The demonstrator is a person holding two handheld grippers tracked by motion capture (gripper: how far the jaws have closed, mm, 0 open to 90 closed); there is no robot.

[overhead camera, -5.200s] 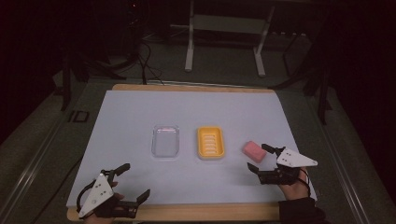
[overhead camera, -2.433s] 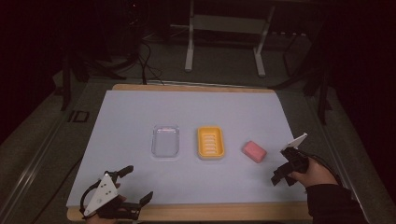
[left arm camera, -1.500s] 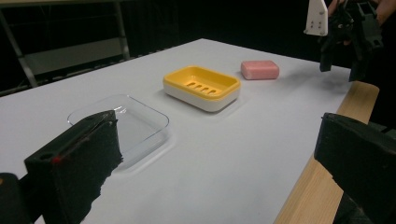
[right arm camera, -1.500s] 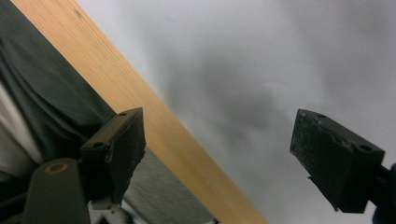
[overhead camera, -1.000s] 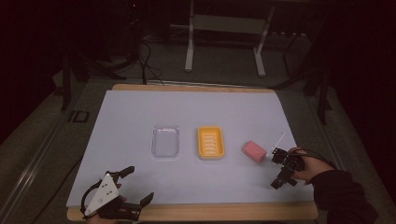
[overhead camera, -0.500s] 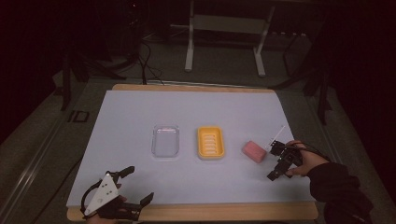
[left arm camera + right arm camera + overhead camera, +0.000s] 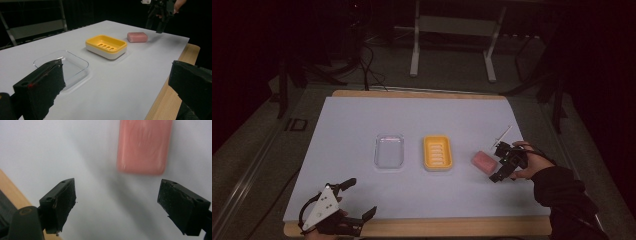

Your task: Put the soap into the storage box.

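A pink bar of soap lies flat on the white sheet, right of a yellow soap dish with a slotted floor. My right gripper hovers just right of the soap, pointing down, jaws wide open and empty. In the right gripper view the soap lies beyond the open jaws, a little right of centre. My left gripper rests at the table's front left edge, open and empty. The left gripper view takes in the dish, the soap and the right gripper.
A clear shallow plastic tray sits left of the yellow dish, also the clear tray close to my left jaw. The white sheet covers a wooden table whose edge shows along the front. Metal stand legs rise behind the table.
My right gripper has swung in from the table's right edge toward the soap and tipped downward over it. The left gripper stays near the front left edge.
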